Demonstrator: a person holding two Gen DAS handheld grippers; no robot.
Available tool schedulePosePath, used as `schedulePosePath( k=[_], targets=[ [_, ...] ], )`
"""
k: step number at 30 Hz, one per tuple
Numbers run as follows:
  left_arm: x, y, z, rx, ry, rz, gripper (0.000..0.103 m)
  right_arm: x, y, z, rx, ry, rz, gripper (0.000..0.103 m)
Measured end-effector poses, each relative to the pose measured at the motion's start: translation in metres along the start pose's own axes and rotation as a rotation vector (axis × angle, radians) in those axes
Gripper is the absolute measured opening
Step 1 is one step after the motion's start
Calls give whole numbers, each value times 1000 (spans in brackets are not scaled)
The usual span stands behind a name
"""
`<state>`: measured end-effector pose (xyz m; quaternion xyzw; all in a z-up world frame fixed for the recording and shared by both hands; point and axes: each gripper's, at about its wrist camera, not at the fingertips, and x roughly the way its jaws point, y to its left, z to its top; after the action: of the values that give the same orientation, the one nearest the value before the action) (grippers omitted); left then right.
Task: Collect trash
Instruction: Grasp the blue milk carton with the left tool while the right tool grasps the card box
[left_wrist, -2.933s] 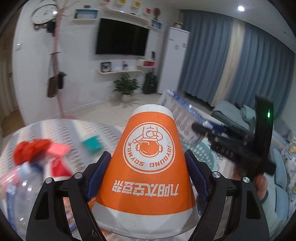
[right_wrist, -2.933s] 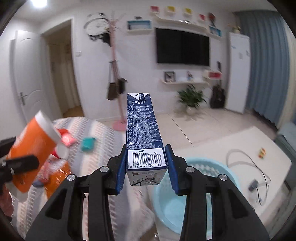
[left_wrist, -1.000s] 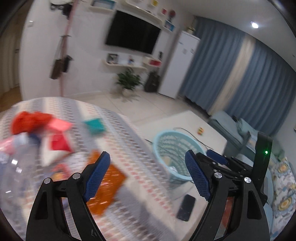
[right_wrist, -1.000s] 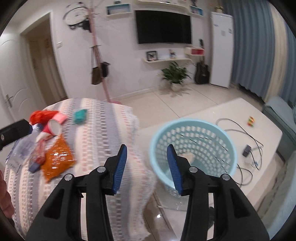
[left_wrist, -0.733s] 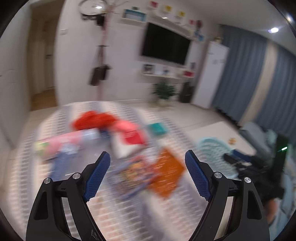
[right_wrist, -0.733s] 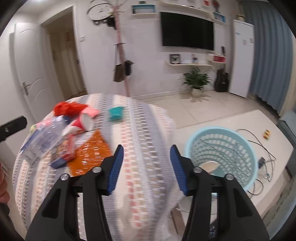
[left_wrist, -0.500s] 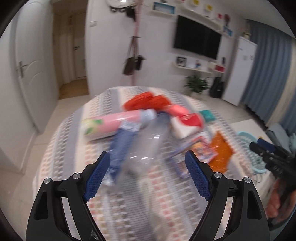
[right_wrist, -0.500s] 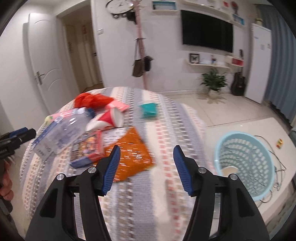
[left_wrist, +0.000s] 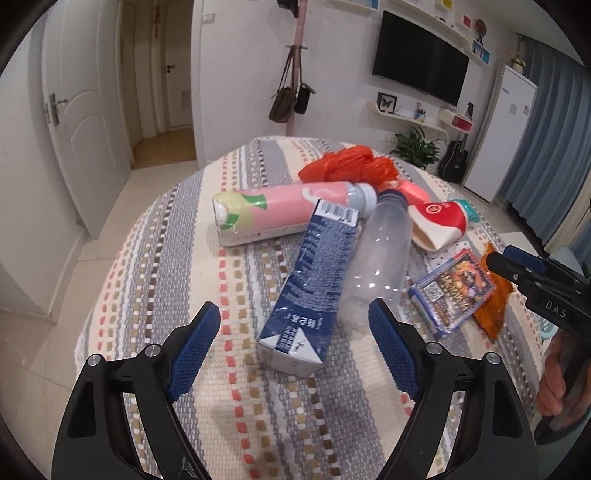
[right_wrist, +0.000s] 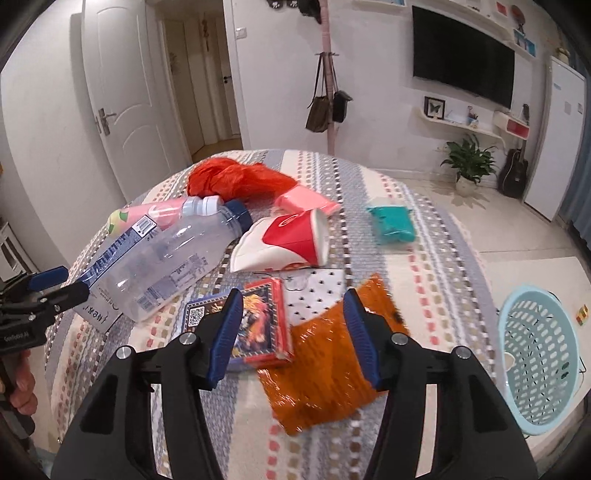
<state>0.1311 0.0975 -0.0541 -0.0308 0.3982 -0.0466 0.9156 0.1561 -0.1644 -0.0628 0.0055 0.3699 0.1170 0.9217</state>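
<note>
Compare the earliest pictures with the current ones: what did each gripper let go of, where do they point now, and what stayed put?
The left gripper no longer holds the orange cup, nor the right gripper its blue carton; both are empty, jaws closing slightly, and swung from the basket back over the table. The litter there, such as the clear bottle and orange wrapper, lies unmoved.

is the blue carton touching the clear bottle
Touching. The left wrist view shows the blue carton lying against the clear bottle, their long sides meeting with no cloth visible between them.
</note>
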Motion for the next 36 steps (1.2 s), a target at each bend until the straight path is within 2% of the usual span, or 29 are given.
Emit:
schedulePosePath(
  k=[3,7,11,16,24,25,27,29,32,33,36],
  targets=[
    [8,2,-2,-7,19,-11,76,11,4,2,1,34,20,53],
    [16,4,-3,-22,33,-28,71,21,8,-4,12,95,111,53],
    [18,5,-5,-27,36,-35,64,19,19,-12,-25,110,117,53],
    [17,5,-8,-38,35,-51,53,9,29,-24,-57,129,164,53],
    [13,8,-9,-53,22,-69,53,-24,66,-57,-198,159,295,53],
    [14,8,-8,-55,21,-71,53,-26,68,-58,-219,151,276,54],
    [15,8,-7,-57,18,-78,53,-29,68,-56,-247,130,219,70],
    [17,6,-6,-47,23,-80,53,-29,65,-50,-262,101,173,80],
    [21,1,-1,-17,30,-63,53,-21,64,-39,-286,93,185,84],
    [22,1,1,-14,31,-61,53,-16,67,-37,-303,101,210,88],
    [27,2,6,-17,43,-68,52,3,75,-33,-347,129,229,88]
  ],
)
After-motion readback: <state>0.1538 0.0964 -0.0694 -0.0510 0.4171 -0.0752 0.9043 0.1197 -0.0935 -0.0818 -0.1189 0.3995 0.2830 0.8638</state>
